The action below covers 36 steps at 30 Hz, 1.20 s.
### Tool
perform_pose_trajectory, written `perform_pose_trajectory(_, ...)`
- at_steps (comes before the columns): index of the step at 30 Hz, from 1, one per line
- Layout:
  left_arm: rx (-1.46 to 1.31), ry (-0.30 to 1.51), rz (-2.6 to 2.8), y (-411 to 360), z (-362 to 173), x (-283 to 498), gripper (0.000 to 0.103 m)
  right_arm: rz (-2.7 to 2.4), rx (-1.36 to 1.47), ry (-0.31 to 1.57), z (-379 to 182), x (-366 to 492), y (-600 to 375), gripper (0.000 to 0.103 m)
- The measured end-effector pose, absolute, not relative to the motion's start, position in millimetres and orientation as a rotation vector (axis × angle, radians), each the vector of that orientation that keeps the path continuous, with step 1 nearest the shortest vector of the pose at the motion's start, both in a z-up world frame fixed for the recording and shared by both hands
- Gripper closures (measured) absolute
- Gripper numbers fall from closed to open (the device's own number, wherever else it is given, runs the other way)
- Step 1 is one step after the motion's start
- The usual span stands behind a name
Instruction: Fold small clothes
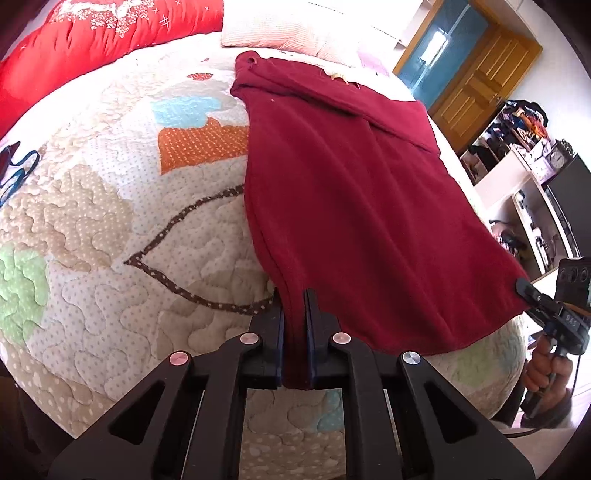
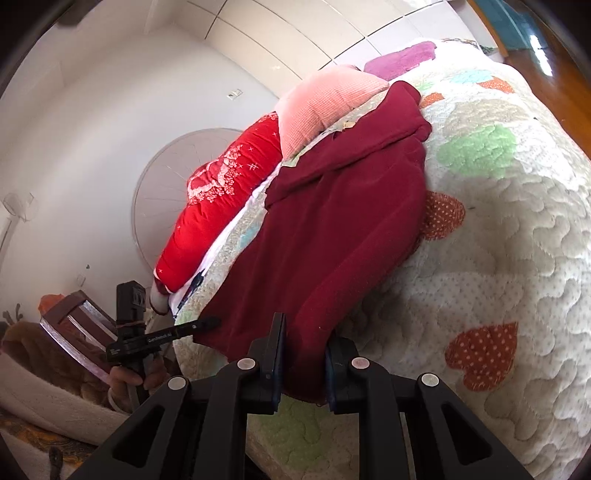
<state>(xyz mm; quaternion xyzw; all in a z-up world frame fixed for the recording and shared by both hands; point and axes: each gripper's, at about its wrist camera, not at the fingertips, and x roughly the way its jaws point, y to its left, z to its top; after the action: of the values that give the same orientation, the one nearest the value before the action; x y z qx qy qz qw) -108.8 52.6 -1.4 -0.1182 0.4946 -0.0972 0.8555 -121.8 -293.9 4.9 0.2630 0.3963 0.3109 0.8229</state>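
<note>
Underneath: heart-patch quilt [image 1: 92,236]; wooden door [image 1: 487,77], cluttered shelves [image 1: 517,147] beyond.

We are seeing the garment [image 1: 351,206] lying on the quilt [image 1: 92,229], its near corners sitting in the left gripper [image 1: 294,332] and right gripper [image 2: 304,358], with the pillow [image 1: 291,33] lying behind it.

The garment [image 1: 354,206] my black grippers hold is plain dark red. The quilt [image 1: 92,236] is cream, dotted, with orange, green, blue patches. Bright red comforter [image 1: 92,40], white print, upper left; pink pillow [image 2: 325,103].
</note>
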Motion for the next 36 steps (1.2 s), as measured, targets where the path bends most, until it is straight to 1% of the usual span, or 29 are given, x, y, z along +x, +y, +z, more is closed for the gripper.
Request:
perform_pose_trajectory(5, -0.188, 1.069, -0.155, 48.0, -10.7, -108.5, 0.095, 0.642, 0.550, 0.880, -4.2, -119.0, -294.3, 0.087)
perform_pose_trajectory(13, -0.135, 1.060, -0.123, 38.6, -16.1, -110.5, 0.095, 0.586, 0.490, 0.961, -18.6, -118.8, -297.7, 0.086)
perform_pose_trajectory(16, -0.136, 1.060, -0.122, 39.2, -16.8, -110.0, 0.095, 0.574, 0.550, 1.005, -31.3, -118.3, -301.4, 0.080)
perform_pose_trajectory(18, -0.137, 1.062, -0.121, 39.5, -17.2, -110.0, 0.095, 0.578, 0.578, 0.999, -33.8, -119.3, -303.5, 0.075)
perform_pose_trajectory(20, -0.150, 1.070, -0.125, 39.8, -17.9, -111.1, 0.095, 0.600, 0.589, 0.997, -33.1, -118.8, -302.8, 0.061)
perform_pose_trajectory(23, -0.164, 1.070, -0.131, 38.9, -17.8, -114.4, 0.093, 0.614, 0.545, 1.011, -25.5, -118.6, -298.2, 0.059)
perform_pose_trajectory(24, -0.164, 1.074, -0.137, 39.3, -18.1, -115.7, 0.088, 0.611, 0.517, 1.015, -22.8, -119.2, -296.2, 0.059)
perform_pose_trajectory(25, -0.165, 1.077, -0.141, 39.4, -18.6, -116.8, 0.081, 0.608, 0.495, 1.017, -20.8, -120.1, -293.8, 0.059)
perform_pose_trajectory(26, -0.172, 1.082, -0.151, 39.6, -19.2, -117.8, 0.077, 0.606, 0.485, 1.019, -19.8, -120.3, -293.0, 0.059)
perform_pose_trajectory(28, -0.188, 1.086, -0.178, 37.3, -19.5, -119.9, 0.059, 0.610, 0.491, 1.024, -20.2, -120.0, -294.3, 0.059)
perform_pose_trajectory(30, -0.175, 1.081, -0.187, 31.8, -19.5, -120.9, 0.055, 0.608, 0.504, 1.025, -23.3, -118.2, -293.8, 0.059)
perform_pose_trajectory(36, -0.193, 1.084, -0.172, 31.4, -22.2, -117.8, 0.055, 0.622, 0.547, 1.001, -25.9, -111.9, -291.5, 0.059)
